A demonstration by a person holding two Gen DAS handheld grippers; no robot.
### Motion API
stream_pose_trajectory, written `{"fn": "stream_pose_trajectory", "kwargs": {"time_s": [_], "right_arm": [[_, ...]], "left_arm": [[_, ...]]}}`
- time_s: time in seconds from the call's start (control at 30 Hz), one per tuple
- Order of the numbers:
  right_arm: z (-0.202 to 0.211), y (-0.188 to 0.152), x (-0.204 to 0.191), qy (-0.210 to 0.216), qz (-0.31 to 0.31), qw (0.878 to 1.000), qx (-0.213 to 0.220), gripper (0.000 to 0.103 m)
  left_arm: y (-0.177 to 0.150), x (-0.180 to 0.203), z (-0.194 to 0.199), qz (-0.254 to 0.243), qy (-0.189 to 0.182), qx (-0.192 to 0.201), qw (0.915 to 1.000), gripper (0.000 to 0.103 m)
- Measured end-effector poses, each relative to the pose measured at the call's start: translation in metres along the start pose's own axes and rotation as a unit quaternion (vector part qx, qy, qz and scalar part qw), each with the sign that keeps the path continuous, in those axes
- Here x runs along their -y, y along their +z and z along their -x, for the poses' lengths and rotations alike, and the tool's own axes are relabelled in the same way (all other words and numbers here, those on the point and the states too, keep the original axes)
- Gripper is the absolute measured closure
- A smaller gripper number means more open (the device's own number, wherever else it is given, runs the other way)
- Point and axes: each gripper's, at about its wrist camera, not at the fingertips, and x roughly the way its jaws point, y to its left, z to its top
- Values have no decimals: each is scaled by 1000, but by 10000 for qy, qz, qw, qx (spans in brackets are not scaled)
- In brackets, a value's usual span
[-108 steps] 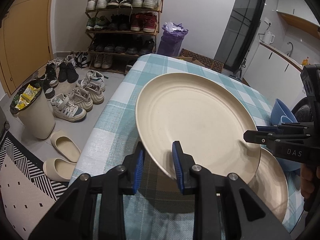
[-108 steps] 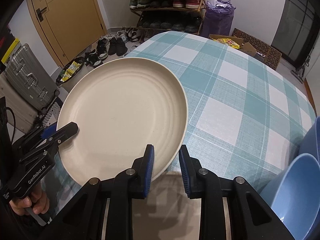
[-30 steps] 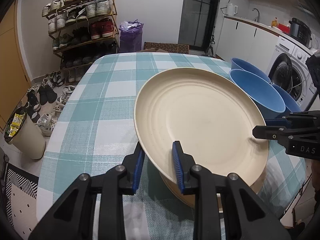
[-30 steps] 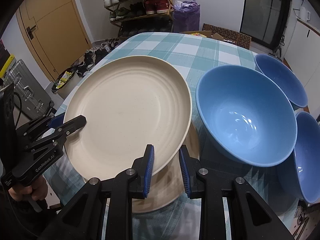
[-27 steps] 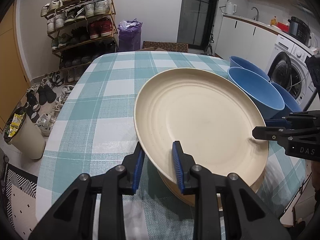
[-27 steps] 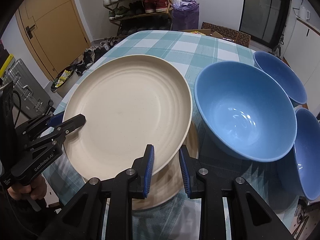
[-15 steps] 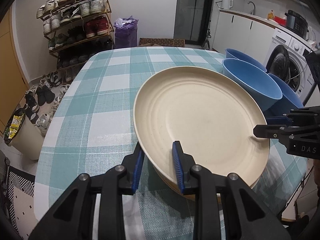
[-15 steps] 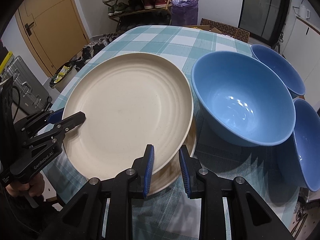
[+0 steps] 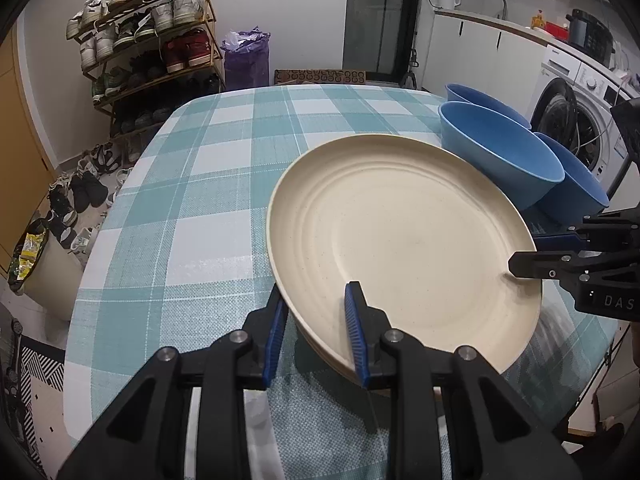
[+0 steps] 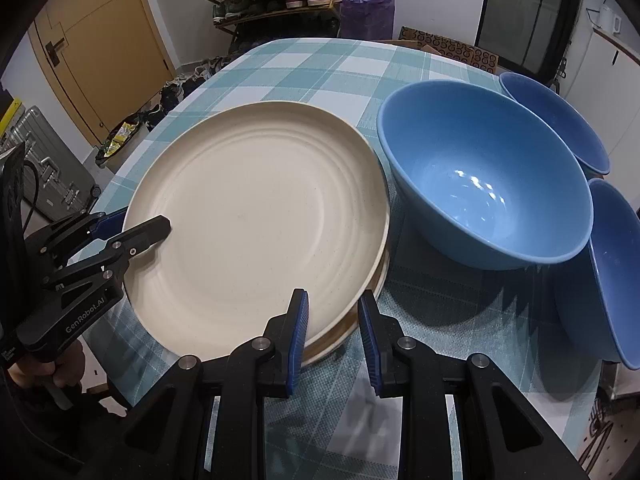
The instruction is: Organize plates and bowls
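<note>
Both grippers hold one large cream plate (image 9: 400,232) (image 10: 260,208) by opposite rims. My left gripper (image 9: 316,332) is shut on the rim nearest its own camera and shows in the right wrist view as the left gripper (image 10: 132,228). My right gripper (image 10: 334,336) is shut on the opposite rim; the left wrist view has that right gripper (image 9: 532,252) at the plate's right side. Directly under the plate lies a second cream plate (image 10: 360,316) (image 9: 320,354); I cannot tell whether they touch. Three blue bowls (image 10: 480,184) (image 9: 496,152) stand close to the right.
The checked tablecloth (image 9: 200,184) (image 10: 320,68) lies bare at the left and far end. The table's near edge is just under both grippers. Beyond it are a shoe rack (image 9: 152,40), a bin (image 9: 48,268), a washing machine (image 9: 576,120) and a suitcase (image 10: 48,168).
The held plate was carried across the table to above the second plate beside the bowls. In the last second it sank lower, closing most of the gap between them.
</note>
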Motion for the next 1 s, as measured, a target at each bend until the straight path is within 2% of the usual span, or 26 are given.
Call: {"fn": "stream_pose_trajectory", "kwargs": {"time_s": [0.73, 1.0], "right_arm": [[-3, -9, -3, -185, 122, 9997, -98, 76], [-4, -11, 0, -99, 119, 9998, -91, 72]], "left_arm": [[-6, 19, -2, -440, 342, -59, 9984, 68], [-6, 19, -4, -414, 306, -135, 9986, 57]]}}
